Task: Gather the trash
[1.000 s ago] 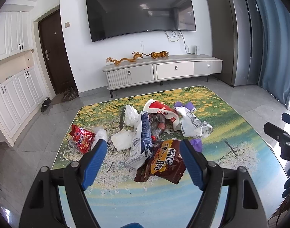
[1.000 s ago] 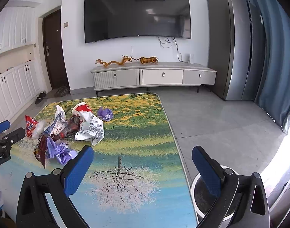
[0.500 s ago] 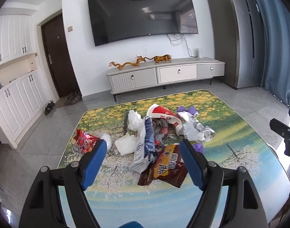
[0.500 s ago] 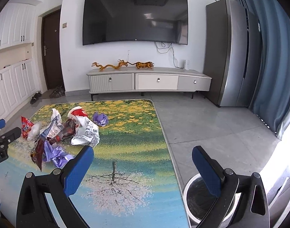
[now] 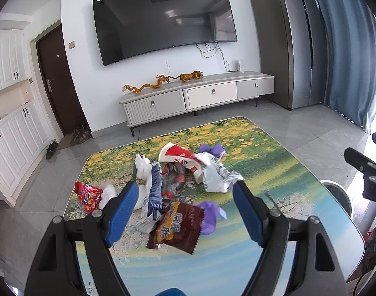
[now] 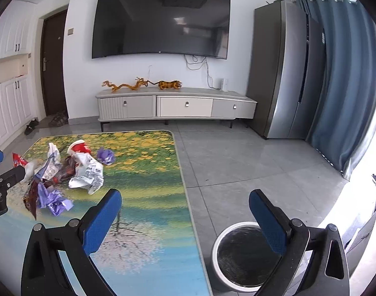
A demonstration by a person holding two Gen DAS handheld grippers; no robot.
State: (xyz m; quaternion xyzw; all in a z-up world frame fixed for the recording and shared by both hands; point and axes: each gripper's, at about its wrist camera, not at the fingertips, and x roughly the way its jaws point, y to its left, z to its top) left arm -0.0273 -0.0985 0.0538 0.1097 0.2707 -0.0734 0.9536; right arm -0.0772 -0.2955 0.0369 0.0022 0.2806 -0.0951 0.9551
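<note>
A pile of trash lies on the printed table [image 5: 274, 177]: a brown snack bag [image 5: 178, 224], a purple wrapper [image 5: 210, 212], a white printed bag [image 5: 217, 175], a red and white cup [image 5: 178, 153] and a red packet [image 5: 88, 196]. My left gripper [image 5: 185, 209] is open and empty, above and short of the brown bag. My right gripper [image 6: 185, 219] is open and empty over the table's right edge, with the pile [image 6: 64, 172] far to its left. A white bin with a black liner [image 6: 242, 254] stands on the floor below its right finger.
The bin also shows in the left wrist view [image 5: 336, 194] off the table's right edge. A TV cabinet [image 6: 175, 106] stands against the far wall, a grey fridge [image 6: 286, 74] and blue curtain [image 6: 343, 86] at right. Grey tiled floor [image 6: 237, 162] surrounds the table.
Both grippers have risen and drawn back a little from the table, so the pile looks smaller and lower. More of the bin shows under the right gripper. Both stay open.
</note>
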